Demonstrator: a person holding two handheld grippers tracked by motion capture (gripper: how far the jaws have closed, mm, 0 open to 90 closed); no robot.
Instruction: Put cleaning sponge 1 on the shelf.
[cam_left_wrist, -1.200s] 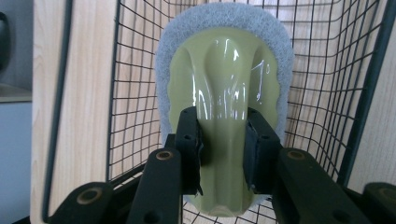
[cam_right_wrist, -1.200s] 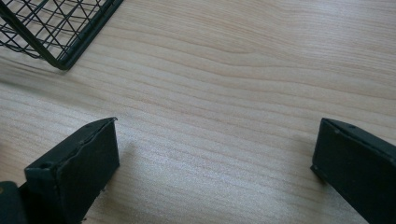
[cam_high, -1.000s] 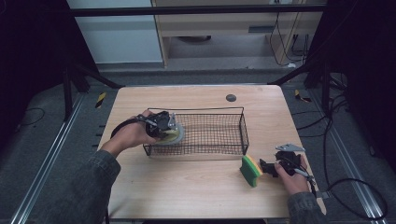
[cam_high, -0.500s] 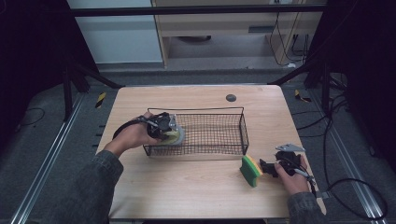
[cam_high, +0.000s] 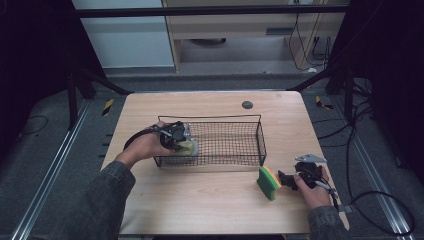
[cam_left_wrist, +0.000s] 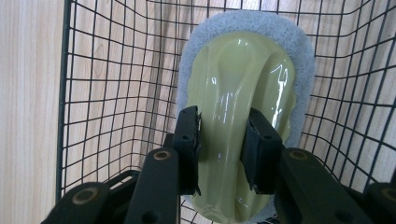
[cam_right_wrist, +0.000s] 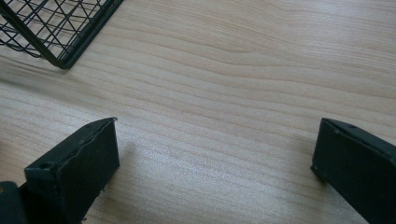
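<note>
The handled scrubber (cam_left_wrist: 243, 112) is clamped by the left gripper (cam_left_wrist: 223, 144) inside the wire basket (cam_high: 260, 142) at its left end, not yet released. The green-yellow sponge (cam_high: 268, 182) remains on the table (cam_high: 210, 210) near its right edge, just beside the right gripper (cam_right_wrist: 215, 163), whose jaws stand apart.

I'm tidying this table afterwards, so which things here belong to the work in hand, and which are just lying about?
In use:
- pale yellow-green plastic scrubber with grey pad, clamped by the left gripper
- black wire mesh basket, scrubber inside it
- green and yellow sponge, on the table in front of the open right gripper

Lying about:
- small dark round disc on the wooden table
</note>
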